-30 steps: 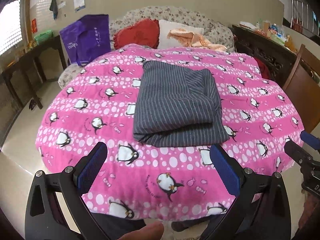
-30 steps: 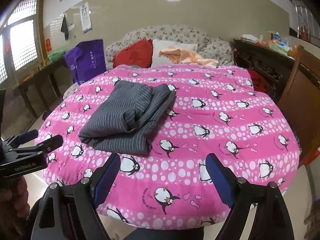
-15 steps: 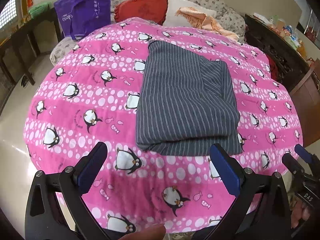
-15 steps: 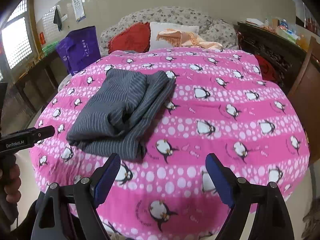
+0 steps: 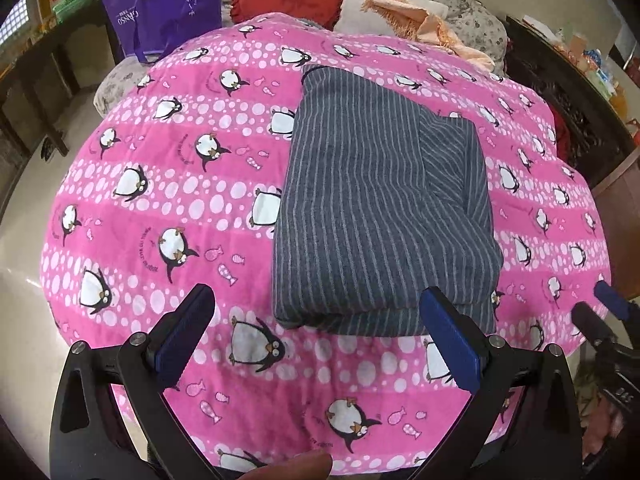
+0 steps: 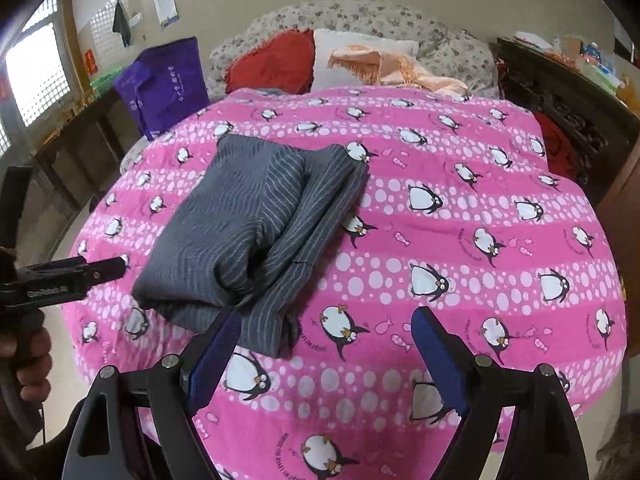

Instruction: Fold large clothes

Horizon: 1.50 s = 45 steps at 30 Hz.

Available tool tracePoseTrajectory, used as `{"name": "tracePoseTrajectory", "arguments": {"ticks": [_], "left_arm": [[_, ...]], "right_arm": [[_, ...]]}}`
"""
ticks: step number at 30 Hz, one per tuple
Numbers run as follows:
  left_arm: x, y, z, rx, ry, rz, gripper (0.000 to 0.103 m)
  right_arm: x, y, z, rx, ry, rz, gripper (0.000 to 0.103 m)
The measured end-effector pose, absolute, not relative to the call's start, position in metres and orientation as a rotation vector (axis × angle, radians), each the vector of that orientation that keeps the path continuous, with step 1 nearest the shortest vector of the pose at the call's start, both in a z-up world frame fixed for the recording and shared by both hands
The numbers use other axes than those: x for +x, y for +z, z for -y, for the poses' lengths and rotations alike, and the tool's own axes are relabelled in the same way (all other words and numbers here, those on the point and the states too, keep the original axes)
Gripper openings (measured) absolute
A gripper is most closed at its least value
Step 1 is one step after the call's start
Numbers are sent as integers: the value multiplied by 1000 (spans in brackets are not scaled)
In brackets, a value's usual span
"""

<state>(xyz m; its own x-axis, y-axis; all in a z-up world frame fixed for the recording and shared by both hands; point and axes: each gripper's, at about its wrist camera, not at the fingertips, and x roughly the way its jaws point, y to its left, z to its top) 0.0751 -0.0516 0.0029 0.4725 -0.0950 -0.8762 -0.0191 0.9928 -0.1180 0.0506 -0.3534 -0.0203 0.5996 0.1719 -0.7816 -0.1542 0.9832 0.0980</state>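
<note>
A dark grey striped garment (image 5: 380,208) (image 6: 248,236) lies folded into a thick rectangle on the pink penguin blanket (image 5: 160,200) (image 6: 460,240). My left gripper (image 5: 320,332) hovers open just before the garment's near edge, nothing between its blue pads. My right gripper (image 6: 324,344) is open too, above the blanket at the garment's near right corner, its left pad close over the cloth. Each view catches the other gripper at its side edge.
A floral sofa (image 6: 360,20) with a red cushion (image 6: 272,60), a white pillow and a peach cloth (image 6: 392,64) stands behind the blanket. A purple bag (image 5: 168,0) sits at the left, dark wooden furniture (image 6: 580,92) at the right, a dark table (image 6: 68,148) at the left.
Both grippers have moved forward toward the folded garment and tilted further down; it now looms larger and lies just ahead of the fingers. The jaws have stayed open.
</note>
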Motion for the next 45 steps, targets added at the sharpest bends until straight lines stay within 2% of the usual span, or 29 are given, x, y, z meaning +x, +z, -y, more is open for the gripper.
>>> {"name": "tracePoseTrajectory", "arguments": {"ticks": [7,17,28,45], "left_arm": [[93,5,51,-96,-84,-1039,103],[124,-22,56,-50,-172,-1097,103],[100,-12,70,-58,-152,-1051,103],[48,8,80,2,-21,-1028,103]], "right_arm": [[67,-32,349,22,128,-972,85],[64,-30,335,56,14,-1004,85],[48,-23,339,-6,68,-980,85],[30,-26,349,60,224,-894,85]]}}
